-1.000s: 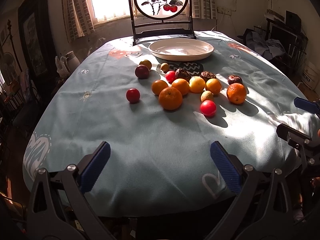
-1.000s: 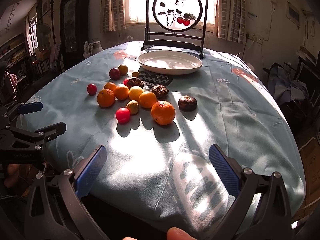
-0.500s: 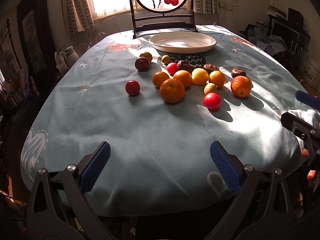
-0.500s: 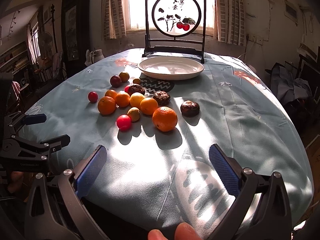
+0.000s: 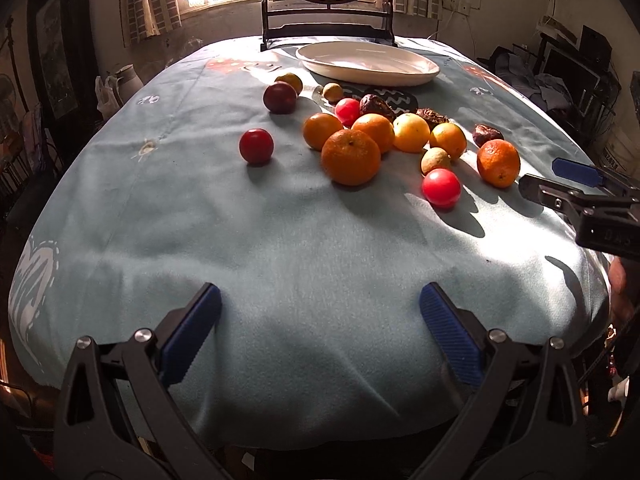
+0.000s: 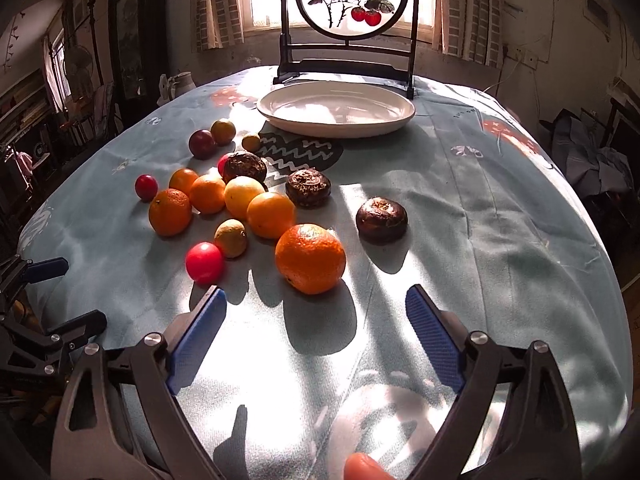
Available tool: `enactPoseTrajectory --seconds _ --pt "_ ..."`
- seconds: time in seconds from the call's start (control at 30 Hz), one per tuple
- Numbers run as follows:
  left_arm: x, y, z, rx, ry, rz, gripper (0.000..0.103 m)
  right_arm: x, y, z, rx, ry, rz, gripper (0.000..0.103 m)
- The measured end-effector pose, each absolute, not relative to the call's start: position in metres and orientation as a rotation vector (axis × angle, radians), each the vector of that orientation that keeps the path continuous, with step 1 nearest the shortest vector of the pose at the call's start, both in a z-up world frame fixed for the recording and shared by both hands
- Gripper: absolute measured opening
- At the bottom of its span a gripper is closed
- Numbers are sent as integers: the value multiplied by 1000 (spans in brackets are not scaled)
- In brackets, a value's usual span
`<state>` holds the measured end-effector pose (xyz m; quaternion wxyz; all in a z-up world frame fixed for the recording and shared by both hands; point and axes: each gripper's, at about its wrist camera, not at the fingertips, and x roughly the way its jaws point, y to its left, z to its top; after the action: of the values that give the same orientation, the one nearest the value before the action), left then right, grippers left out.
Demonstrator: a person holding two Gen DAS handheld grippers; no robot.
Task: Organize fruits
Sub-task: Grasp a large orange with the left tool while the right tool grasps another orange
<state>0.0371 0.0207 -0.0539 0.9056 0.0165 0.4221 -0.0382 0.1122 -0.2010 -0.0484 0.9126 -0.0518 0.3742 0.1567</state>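
Several fruits lie loose mid-table: oranges, red and dark plums, small yellow-green fruits and dark brown wrinkled ones. A large orange [image 6: 310, 258] lies just ahead of my right gripper [image 6: 316, 330], which is open and empty; the same orange shows in the left wrist view [image 5: 498, 162]. A red fruit [image 6: 204, 262] sits near its left finger. My left gripper [image 5: 320, 328] is open and empty over bare cloth, short of another big orange [image 5: 351, 157]. An empty white plate [image 6: 336, 109] stands at the far side.
A light blue cloth [image 5: 280, 240] covers the round table. A framed round screen on a dark stand [image 6: 348, 20] stands behind the plate. A lone red plum [image 5: 256, 146] lies left of the pile. Chairs and clutter surround the table.
Both grippers have moved forward over the table toward the fruit. The right one has closed in on the large orange. Both stay open.
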Motion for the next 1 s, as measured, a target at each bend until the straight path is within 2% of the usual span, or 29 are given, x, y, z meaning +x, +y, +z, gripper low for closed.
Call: enactPoseTrajectory --seconds 0.13,0.17,0.2,0.23,0.3,0.33,0.5,0.63,0.7,1.0 --pt "44 23 -54 45 859 -101 101 142 -198 -58 -97 836 340 88" --pt "47 24 -53 46 858 -109 101 146 -196 -60 -99 846 347 84" --pt "50 24 -53 45 857 -117 101 150 -195 -62 -100 854 357 76" --pt "54 26 -52 43 857 -123 100 152 -194 -63 -99 861 368 72" --pt "62 26 -48 39 848 -139 96 156 -195 -67 -92 871 383 50" --pt "67 26 -46 33 847 -149 95 157 -196 -68 -69 875 410 45" --pt "98 27 -43 -5 862 -192 73 154 -204 -68 -1 863 456 45" --pt "122 22 -45 -23 885 -221 70 158 -212 -69 67 876 478 45" --pt "130 16 -46 -10 894 -228 63 159 -215 -69 89 880 484 45" --pt "156 6 -59 3 955 -232 51 159 -217 -69 110 874 498 45"
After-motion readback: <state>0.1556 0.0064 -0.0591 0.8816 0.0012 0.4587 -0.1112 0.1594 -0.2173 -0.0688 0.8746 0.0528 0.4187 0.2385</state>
